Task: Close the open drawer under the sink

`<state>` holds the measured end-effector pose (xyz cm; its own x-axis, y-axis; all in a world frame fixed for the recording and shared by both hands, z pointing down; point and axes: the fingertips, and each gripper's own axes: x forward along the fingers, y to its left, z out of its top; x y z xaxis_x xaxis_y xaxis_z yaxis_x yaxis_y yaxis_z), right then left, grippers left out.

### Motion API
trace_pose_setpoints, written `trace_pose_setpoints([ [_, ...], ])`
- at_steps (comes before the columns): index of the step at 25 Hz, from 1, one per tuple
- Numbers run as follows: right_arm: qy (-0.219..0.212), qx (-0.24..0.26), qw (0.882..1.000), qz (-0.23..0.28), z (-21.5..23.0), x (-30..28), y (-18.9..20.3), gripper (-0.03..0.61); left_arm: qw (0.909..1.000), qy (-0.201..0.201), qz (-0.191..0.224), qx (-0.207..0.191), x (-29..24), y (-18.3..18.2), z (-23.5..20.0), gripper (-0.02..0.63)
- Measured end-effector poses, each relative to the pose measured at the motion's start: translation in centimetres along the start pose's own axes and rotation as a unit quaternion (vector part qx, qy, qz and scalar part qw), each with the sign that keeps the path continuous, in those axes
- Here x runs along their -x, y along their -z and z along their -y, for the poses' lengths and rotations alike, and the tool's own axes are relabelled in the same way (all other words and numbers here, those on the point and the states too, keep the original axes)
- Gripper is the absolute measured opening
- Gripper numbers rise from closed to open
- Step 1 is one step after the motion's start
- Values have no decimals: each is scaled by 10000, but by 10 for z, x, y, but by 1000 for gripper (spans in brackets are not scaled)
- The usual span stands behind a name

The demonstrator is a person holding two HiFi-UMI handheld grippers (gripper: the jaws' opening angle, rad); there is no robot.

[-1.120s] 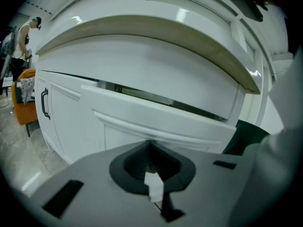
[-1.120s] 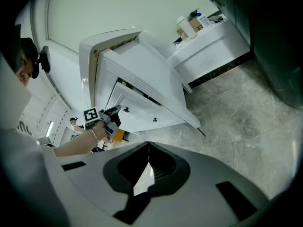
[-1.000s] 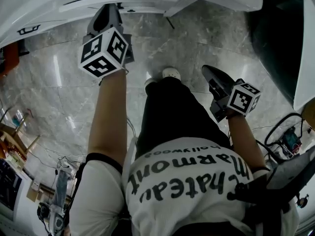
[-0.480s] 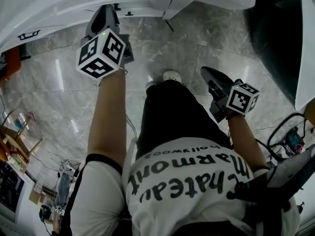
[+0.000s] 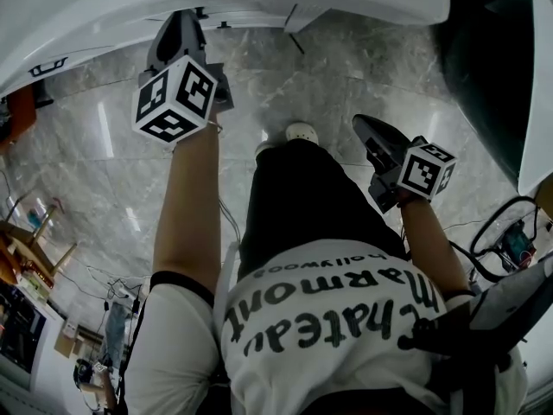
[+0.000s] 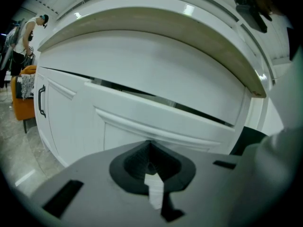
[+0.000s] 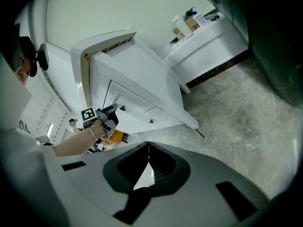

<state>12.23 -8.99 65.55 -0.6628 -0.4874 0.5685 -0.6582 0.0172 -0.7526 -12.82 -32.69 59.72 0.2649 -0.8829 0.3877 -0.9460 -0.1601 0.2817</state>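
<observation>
The white drawer [image 6: 142, 110] stands nearly shut, its contents hidden.

The drawer [image 6: 156, 115] ahead of the left gripper's [image 6: 150, 144] jaws is plain white, like the cabinet [image 6: 61, 122] beside it. The floor [image 5: 95, 162] is grey marble with pale veins. That gripper's marker cube [image 5: 177, 102] carries black-and-white square patterns.
</observation>
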Motion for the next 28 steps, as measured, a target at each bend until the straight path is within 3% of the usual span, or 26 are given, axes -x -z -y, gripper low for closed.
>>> trace_pose_setpoints([
  [10,1,-43,10000,-48,-1,-4,0,11,9998,151,43,158,-6,0,-2,6],
  [17,-4,-55,10000,11,-30,12,-6,11,9980,85,-561,278,-6,2,-6,6],
  [22,-93,183,9998,78,-65,33,-22,11,9913,139,-1306,2,-1,5,2,6],
  [28,1,341,9985,423,-85,73,-49,11,9899,2,-1416,-45,29,-12,8,6],
])
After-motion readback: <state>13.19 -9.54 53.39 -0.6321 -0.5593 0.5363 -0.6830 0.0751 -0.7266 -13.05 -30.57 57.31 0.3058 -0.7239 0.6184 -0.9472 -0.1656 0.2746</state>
